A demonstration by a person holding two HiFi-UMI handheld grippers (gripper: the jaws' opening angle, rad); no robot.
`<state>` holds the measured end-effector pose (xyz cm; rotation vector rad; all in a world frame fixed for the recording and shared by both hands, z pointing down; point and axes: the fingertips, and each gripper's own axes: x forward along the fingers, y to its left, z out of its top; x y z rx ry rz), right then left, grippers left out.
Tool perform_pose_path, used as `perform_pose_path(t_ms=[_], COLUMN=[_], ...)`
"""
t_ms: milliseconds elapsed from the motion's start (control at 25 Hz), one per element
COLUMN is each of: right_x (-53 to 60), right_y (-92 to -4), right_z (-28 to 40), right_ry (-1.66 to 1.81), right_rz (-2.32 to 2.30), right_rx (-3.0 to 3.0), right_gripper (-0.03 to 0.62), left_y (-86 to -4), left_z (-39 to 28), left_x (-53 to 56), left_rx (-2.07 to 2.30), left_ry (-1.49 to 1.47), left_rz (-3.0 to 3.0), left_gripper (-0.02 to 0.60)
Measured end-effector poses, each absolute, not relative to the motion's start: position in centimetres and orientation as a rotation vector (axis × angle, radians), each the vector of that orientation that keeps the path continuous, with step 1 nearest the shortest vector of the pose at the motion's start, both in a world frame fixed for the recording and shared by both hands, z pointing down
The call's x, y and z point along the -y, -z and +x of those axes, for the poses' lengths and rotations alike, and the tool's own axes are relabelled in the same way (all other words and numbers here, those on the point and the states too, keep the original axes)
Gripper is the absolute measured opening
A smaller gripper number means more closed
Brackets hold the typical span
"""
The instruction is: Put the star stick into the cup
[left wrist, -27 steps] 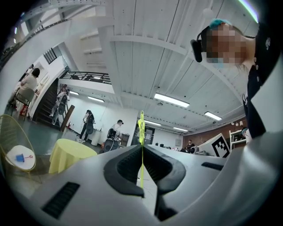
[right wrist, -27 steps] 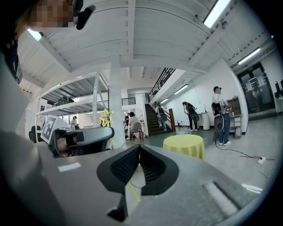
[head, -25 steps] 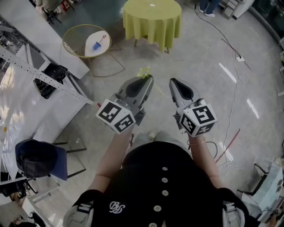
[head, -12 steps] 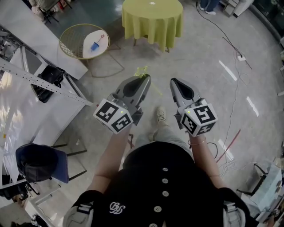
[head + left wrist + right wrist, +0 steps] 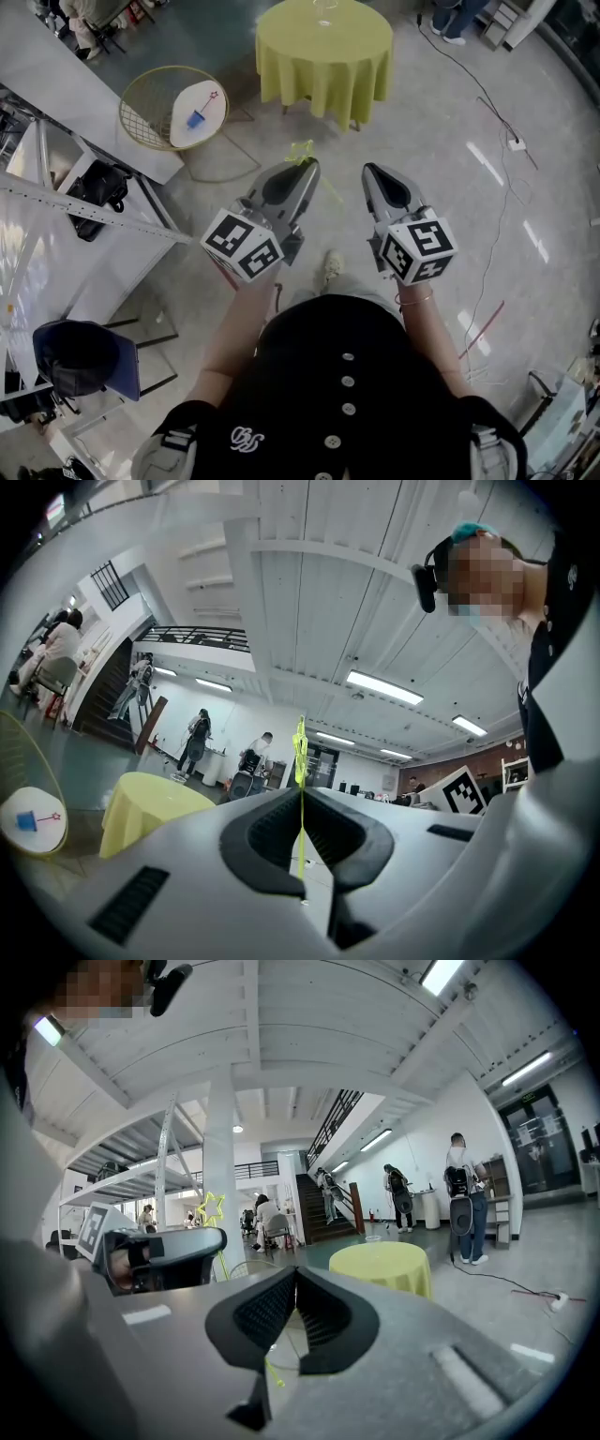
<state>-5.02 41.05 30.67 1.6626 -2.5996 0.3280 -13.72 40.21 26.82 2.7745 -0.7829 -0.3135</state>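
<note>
Grey floor below you. Your left gripper (image 5: pixel 308 165) pinches the thin star stick (image 5: pixel 302 151); right gripper (image 5: pixel 370 170) pressed together, empty. A jolt before the distant cup (image 5: pixel 195 119) could loosen it.

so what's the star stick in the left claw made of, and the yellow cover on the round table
The star stick is probably plastic: a thin neon yellow-green rod, seemingly slightly translucent, though too thin to be sure. The table cover looks like matte cloth, hanging in soft folds round the edge.

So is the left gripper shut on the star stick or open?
Shut on it: the left gripper pinches the yellow star stick, jaws closed together, star sticking out past them.
</note>
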Motion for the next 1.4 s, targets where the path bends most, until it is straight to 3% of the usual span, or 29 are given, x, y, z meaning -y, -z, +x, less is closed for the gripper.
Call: perform_pose_path(t_ms=[520,1400], right_x=[-31.2,-23.6], right_y=[-30.8,-32.8], right_z=[1.1,3.3], right_ry=[-0.355,-0.416], right_rz=[1.588,1.657], right_rx=[2.69,2.642], right_gripper=[0.005,0.005], left_y=[-26.8,-28.8], left_z=[-6.8,-4.1], left_x=[-30.7,-22.1], left_rx=[0.854,0.753], left_ry=[0.33,0.307], left_rz=[2.758,2.705], left_gripper=[0.015,0.015])
